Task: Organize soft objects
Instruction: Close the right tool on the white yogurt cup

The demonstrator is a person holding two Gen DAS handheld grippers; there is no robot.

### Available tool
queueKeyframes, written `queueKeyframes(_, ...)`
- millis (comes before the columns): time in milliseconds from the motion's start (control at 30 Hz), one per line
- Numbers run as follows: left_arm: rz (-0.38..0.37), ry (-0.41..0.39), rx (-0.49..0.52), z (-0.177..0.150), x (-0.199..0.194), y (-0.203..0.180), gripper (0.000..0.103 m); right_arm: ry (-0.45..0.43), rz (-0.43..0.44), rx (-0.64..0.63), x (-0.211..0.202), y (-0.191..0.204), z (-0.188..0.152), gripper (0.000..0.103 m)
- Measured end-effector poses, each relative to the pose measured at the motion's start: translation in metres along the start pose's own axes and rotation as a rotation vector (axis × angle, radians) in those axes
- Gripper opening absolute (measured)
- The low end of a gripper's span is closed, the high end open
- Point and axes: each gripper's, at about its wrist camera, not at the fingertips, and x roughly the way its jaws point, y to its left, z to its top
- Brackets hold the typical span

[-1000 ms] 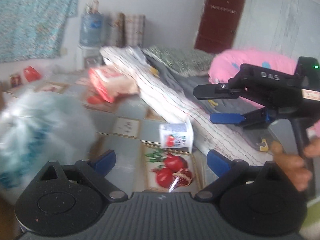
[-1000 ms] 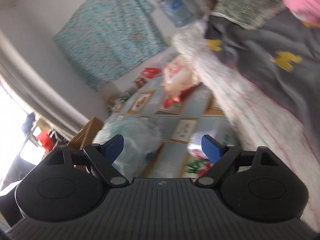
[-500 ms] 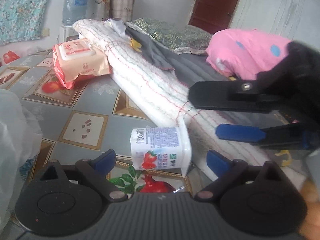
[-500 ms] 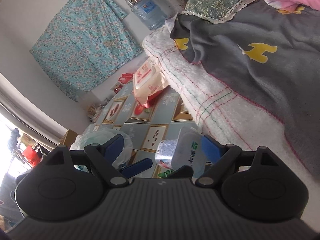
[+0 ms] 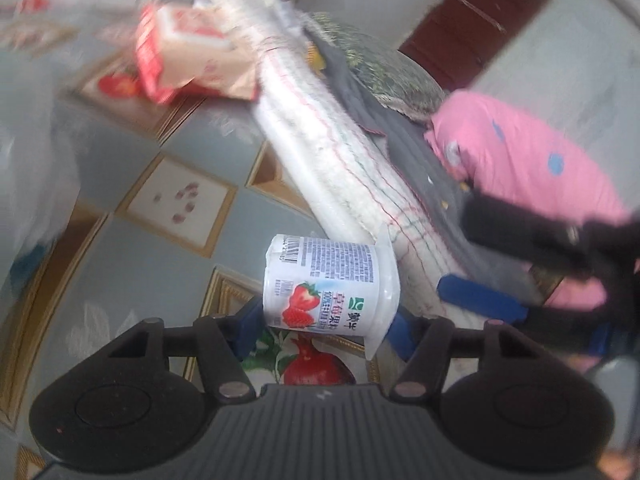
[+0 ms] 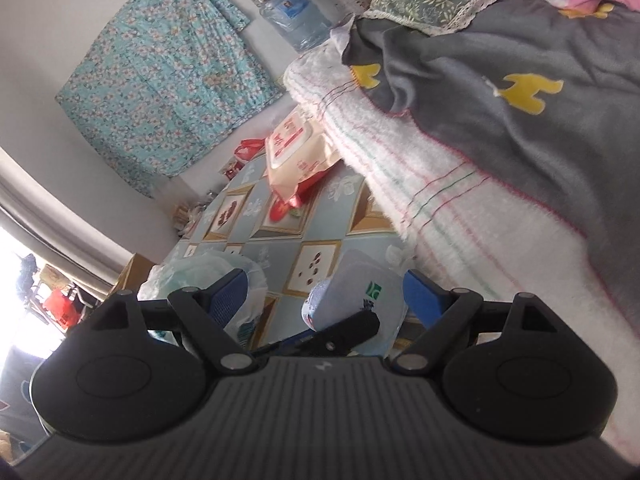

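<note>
Closer now than a moment ago, the yogurt cup (image 5: 332,286) lies on its side at lower centre, between the closing left gripper (image 5: 326,330) jaws; contact is unclear. Right gripper (image 6: 326,294) stands wide, holding nothing.

- The wipes pack (image 5: 188,52) behind the yogurt cup (image 5: 328,284) is too blurry to read.
- The cup hides the left claw's (image 5: 326,326) blue tips.
- The right claw (image 5: 520,272) beside the cup is smeared.
</note>
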Motion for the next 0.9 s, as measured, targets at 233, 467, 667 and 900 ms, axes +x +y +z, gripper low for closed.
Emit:
queueKeyframes(233, -0.142, 0.001, -0.285, 0.001, -0.012, 0.048, 0.065, -0.008, 0.062, 0.029, 0.021, 0.004, -0.005, 0.085)
queueKeyframes(467, -0.116, -0.001, -0.292, 0.000, -0.020, 0.049, 0.061, 0.002, 0.072, 0.080, 0.052, -0.004, -0.007, 0.083)
queueKeyframes(667, -0.072, -0.025, -0.284, 0.000, -0.027, 0.049, 0.067, 0.033, 0.086, 0.090, 0.073, -0.006, -0.006, 0.080)
queueKeyframes(900, 0.169, -0.168, -0.070, -0.004, -0.047, 0.018, 0.077, 0.048, 0.114, 0.096, 0.084, -0.005, -0.008, 0.072)
